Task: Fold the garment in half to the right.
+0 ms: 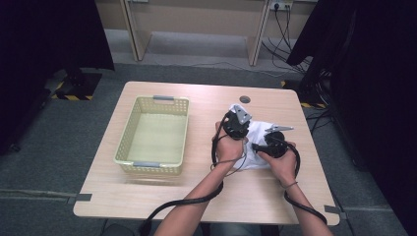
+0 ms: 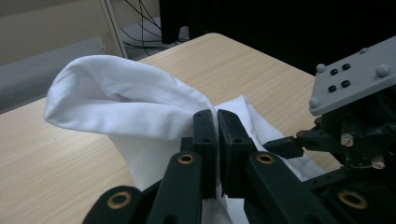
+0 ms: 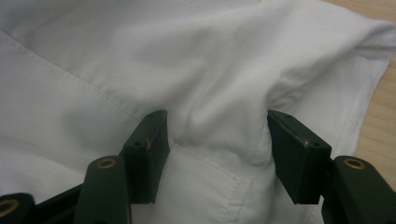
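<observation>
White cloth [image 1: 258, 142] sits right of centre in the high view, bunched on the table [image 1: 147, 196], likely mid-fold. The left gripper [image 2: 217, 122] is clenched on a raised fold, holding it up off the wood. The right gripper [image 3: 215, 140] has its jaws spread astride a ridge of fabric, not pinching yet. The yellow basket [image 1: 129, 132] waits at left, probably its destination.

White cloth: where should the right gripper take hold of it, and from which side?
Grip the raised fold of the white cloth between the right gripper's open fingers, coming from the near edge; the fold stands up while the rest lies flat.
</observation>
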A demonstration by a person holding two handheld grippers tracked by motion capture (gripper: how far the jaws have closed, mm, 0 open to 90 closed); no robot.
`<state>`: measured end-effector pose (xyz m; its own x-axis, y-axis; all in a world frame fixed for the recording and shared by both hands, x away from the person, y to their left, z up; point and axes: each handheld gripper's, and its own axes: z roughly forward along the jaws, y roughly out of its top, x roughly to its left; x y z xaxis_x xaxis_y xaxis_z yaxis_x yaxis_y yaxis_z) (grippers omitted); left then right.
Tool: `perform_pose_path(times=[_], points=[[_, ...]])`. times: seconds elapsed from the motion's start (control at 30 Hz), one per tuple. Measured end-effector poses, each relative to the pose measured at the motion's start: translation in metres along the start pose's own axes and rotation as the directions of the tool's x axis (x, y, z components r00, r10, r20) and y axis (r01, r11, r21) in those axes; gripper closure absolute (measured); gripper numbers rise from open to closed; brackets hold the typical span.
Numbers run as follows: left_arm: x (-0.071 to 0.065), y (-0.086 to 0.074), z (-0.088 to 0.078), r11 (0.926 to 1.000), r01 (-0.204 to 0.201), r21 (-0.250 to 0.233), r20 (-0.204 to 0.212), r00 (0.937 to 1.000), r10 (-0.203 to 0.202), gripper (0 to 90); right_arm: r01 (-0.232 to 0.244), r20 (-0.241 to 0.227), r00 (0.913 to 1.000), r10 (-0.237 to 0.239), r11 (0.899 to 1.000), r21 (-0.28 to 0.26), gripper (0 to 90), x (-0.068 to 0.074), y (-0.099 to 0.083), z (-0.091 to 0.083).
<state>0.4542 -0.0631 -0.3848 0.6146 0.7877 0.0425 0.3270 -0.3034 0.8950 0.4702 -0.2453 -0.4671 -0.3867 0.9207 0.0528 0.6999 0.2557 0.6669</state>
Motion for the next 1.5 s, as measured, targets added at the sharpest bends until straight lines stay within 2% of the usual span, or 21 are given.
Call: perform_pose_path(times=[0.67, 1.5], points=[[-0.006, 0.002, 0.001, 0.9999, -0.01, -0.003, 0.009, 0.9999, 0.01, 86.3, 0.021, -0.023, 0.9995, -0.021, 1.0, 0.002, 40.8, 0.014, 0.006, 0.006], [-0.012, 0.0, 0.004, 0.9999, -0.016, 0.003, 0.012, 0.9998, 0.016, 86.4, 0.018, -0.053, 0.9984, -0.018, 1.0, -0.004, 40.9, 0.027, 0.009, 0.011]])
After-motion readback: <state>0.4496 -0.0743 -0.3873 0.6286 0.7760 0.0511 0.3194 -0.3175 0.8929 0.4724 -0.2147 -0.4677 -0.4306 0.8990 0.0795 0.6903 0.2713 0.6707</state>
